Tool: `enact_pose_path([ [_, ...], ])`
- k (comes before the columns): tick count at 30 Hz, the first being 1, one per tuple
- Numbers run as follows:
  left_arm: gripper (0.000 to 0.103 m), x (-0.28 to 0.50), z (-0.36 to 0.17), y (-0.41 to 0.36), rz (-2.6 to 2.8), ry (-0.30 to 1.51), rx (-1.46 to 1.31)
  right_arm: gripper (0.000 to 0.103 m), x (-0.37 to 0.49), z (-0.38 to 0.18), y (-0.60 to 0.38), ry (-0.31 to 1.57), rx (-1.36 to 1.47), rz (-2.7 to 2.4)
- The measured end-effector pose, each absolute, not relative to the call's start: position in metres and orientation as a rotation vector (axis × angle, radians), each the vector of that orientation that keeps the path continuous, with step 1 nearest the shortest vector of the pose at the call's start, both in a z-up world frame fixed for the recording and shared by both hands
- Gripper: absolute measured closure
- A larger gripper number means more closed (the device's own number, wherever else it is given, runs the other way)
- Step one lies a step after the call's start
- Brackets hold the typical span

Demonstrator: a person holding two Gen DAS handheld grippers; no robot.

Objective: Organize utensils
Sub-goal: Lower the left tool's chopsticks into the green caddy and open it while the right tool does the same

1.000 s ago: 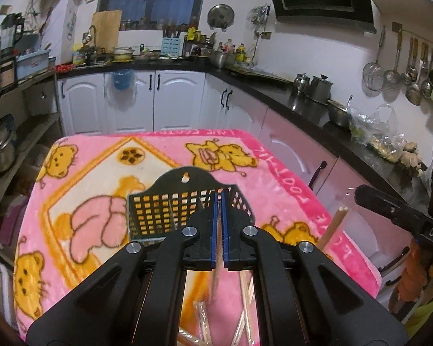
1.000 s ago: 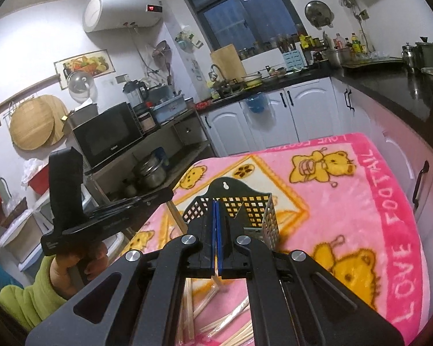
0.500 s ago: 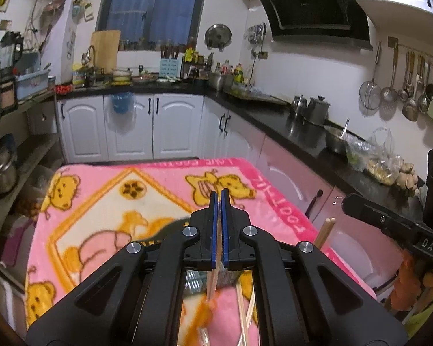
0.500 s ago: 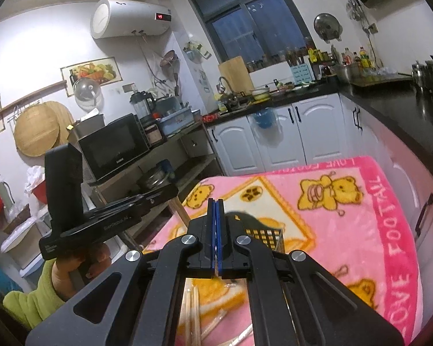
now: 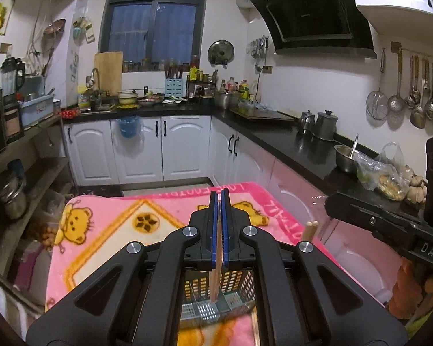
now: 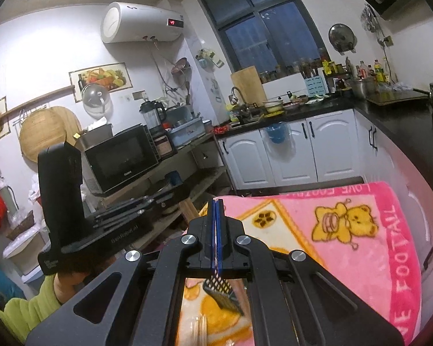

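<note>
My left gripper (image 5: 219, 201) is shut on wooden chopsticks (image 5: 215, 282) that hang down between its blue pads, right above the black mesh utensil basket (image 5: 239, 285) on the pink bear blanket (image 5: 106, 230). My right gripper (image 6: 216, 206) is shut on a second pair of chopsticks; their round tops (image 5: 311, 226) show in the left wrist view beside its black body (image 5: 375, 222). In the right wrist view the basket (image 6: 222, 288) lies low between the gripper's arms. The left gripper (image 6: 184, 197) is at the left, held by a hand in a green sleeve.
Loose chopsticks (image 6: 199, 328) lie on the blanket near the front edge. White cabinets (image 5: 141, 150) and a black counter (image 5: 288, 141) run behind and to the right of the table. A shelf with a microwave (image 6: 121, 158) stands at the left.
Both grippers have risen with their chopsticks. The basket has slid from the middle of each view down under the fingers, and more of the kitchen wall shows.
</note>
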State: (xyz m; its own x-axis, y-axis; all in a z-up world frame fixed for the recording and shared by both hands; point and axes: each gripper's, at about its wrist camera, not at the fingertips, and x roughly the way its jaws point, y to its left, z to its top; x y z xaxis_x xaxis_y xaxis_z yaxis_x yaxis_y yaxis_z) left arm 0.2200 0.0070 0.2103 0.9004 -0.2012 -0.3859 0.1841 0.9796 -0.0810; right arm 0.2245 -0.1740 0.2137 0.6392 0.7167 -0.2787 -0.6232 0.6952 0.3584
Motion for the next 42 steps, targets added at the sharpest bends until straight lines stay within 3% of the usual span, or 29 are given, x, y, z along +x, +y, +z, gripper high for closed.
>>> enact_pose_path([
  [16,0.102,0.255,0.170,0.019,-0.216,0.487,-0.079,0.102,0.275,0.203,-0.159,0.452,0.262,0.730],
  [42,0.102,0.249,0.111,0.024,-0.159,0.557,-0.079,0.102,0.271,0.118,-0.173,0.584,0.231,0.555],
])
